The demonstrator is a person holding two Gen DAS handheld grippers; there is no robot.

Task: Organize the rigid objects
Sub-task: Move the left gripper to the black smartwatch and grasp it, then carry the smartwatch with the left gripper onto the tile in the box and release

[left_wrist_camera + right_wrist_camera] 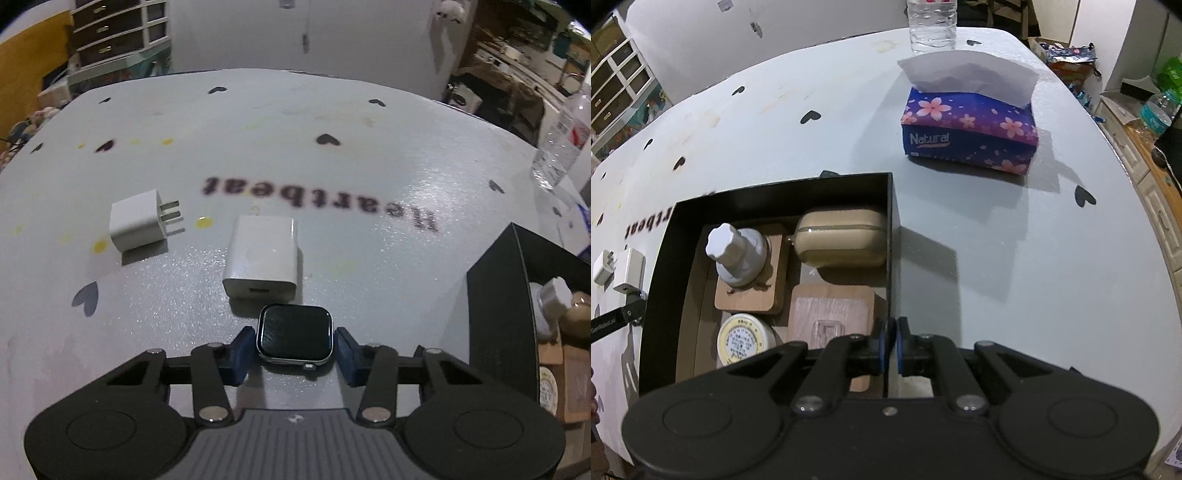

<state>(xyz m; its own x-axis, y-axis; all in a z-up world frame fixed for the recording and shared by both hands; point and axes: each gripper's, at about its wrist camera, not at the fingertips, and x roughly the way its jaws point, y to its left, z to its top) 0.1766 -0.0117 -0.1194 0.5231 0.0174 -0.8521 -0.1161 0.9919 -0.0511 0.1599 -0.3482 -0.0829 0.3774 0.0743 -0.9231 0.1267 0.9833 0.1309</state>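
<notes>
Two grippers are working at one table (369,229). The left gripper (295,345) is bracketing a strapless watch body (294,338), which is lying flat on the tabletop just in front of a white charger (262,258). Its blue pads (242,350) are sitting at the watch's two side edges with the jaws narrowed to its width; contact looks made or all but made, and I am judging this a side grip taken so the glass face is staying untouched. A second white plug adapter (136,219) is lying apart to the left, prongs sideways.

The right gripper (891,347) is pinching the near wall of the black box (775,195), jaws nearly together on the thin edge, presumably steadying it as the destination. The box is already holding a tan case (842,240), wooden coasters (750,295), a white knobbed bottle (737,251) and a round tin (744,341).

The watch is showing a dark, glossy, rounded-square face in a silvery metal frame.
</notes>
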